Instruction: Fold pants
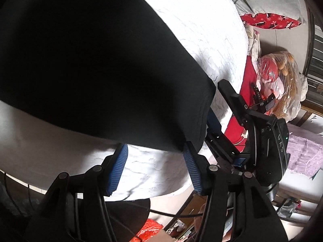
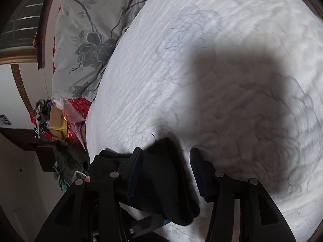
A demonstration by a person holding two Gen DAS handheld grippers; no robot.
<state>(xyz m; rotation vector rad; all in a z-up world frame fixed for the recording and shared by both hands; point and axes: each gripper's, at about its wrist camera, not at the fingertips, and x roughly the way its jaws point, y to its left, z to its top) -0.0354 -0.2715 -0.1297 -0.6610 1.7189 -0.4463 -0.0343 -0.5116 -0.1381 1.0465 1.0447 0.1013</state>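
Black pants point(image 1: 84, 64) lie spread on the white quilted bed point(image 1: 201, 20) and fill the upper left of the left wrist view. My left gripper point(image 1: 155, 149) is open at their near hem, with white quilt showing between its blue pads point(image 1: 119, 169). My right gripper point(image 1: 217, 100) straddles the pants' right corner. In the right wrist view, a bunched fold of the pants point(image 2: 161, 181) lies between the jaws of my right gripper point(image 2: 165, 153). The fold rests against the left finger, and a gap of quilt separates it from the right pad point(image 2: 198, 177). The bed point(image 2: 222, 40) carries a large shadow.
A grey floral pillow point(image 2: 86, 40) lies at the head of the bed, with a red floral cushion point(image 1: 270, 20) beside it. A plastic-wrapped bundle point(image 1: 282, 76) and purple cloth point(image 1: 302, 151) lie past the bed's edge. Boxes and clothes point(image 2: 54, 125) are piled beside the bed.
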